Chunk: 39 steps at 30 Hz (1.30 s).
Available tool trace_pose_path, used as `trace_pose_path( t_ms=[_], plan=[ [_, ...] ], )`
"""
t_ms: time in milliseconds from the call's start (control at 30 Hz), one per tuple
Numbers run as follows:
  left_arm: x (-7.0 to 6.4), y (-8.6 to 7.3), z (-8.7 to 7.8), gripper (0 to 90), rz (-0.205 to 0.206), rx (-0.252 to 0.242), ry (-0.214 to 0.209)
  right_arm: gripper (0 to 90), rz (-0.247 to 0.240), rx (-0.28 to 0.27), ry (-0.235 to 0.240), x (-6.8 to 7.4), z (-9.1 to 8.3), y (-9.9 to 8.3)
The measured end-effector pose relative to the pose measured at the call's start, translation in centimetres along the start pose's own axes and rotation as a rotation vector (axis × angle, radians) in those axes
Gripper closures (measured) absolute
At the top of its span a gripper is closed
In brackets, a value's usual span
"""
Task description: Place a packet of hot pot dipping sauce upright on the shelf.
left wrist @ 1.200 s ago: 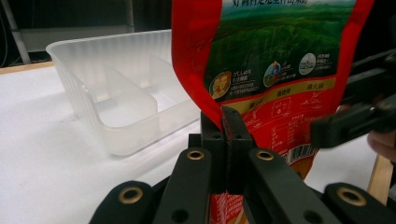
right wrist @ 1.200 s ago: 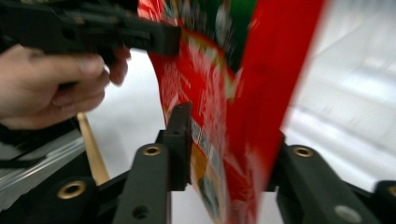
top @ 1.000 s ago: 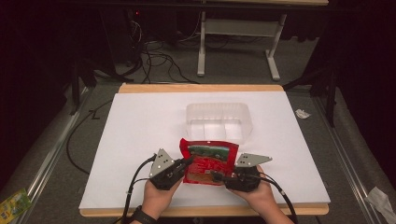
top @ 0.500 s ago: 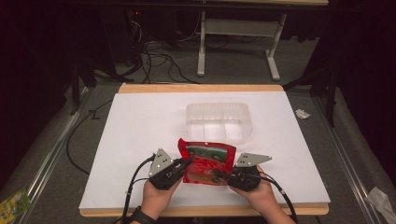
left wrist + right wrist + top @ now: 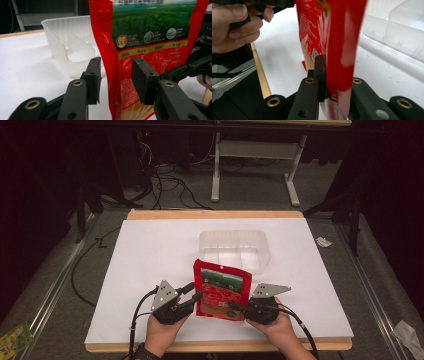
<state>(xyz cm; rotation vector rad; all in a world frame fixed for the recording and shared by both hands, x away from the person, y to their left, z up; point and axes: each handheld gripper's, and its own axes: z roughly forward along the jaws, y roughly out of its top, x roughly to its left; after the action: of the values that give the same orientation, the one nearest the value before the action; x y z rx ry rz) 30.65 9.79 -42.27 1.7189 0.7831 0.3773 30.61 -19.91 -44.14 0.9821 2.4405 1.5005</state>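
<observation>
A red food pouch (image 5: 221, 290) with a green landscape print stands upright near the table's front edge. My right gripper (image 5: 235, 307) is shut on its lower right edge; in the right gripper view both jaws of that gripper (image 5: 329, 75) press flat on the red film (image 5: 342, 45). My left gripper (image 5: 195, 293) is open at the pouch's left edge. In the left gripper view, the open gripper (image 5: 117, 80) straddles the pouch's side (image 5: 110, 75) with gaps on both sides. A clear plastic container (image 5: 234, 249) sits just behind the pouch, also visible as the container (image 5: 67, 47).
The white table top (image 5: 150, 265) has a wooden front edge (image 5: 215, 347) close under the hands. Cables and a desk frame (image 5: 255, 165) lie on the floor beyond. A crumpled scrap (image 5: 323, 241) lies right of the table and a yellow-green packet (image 5: 12, 340) on the floor at the left.
The pouch's top has risen and it stands more upright. The left gripper's jaws now stand apart at its left edge. Both hands stay near the front edge.
</observation>
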Motion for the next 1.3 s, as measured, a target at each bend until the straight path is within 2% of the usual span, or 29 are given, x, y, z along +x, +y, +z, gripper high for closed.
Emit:
trace_pose_path(
  t_ms=[200,500,800,967,1300],
  plan=[
    [0.2,-0.1,-0.5,52.8,0.014,-0.001,0.014,86.2,0.007,-0.008,0.016,0.0,-0.1,0.0],
    [0.7,-0.2,-0.8,50.7,0.022,0.011,0.031,86.6,0.02,-0.027,0.019,0.2,-0.4,0.2],
    [1.0,-0.3,-1.1,47.2,0.04,0.025,0.051,87.0,0.034,-0.063,-0.003,0.1,-1.1,0.4],
    [1.1,-0.4,-1.2,44.7,0.047,0.025,0.07,86.9,0.026,-0.081,-0.021,0.1,-1.5,0.5],
    [1.8,-0.6,-2.0,39.0,0.058,0.058,0.075,86.9,0.036,-0.139,-0.085,-0.2,-3.1,0.9]
  ],
)
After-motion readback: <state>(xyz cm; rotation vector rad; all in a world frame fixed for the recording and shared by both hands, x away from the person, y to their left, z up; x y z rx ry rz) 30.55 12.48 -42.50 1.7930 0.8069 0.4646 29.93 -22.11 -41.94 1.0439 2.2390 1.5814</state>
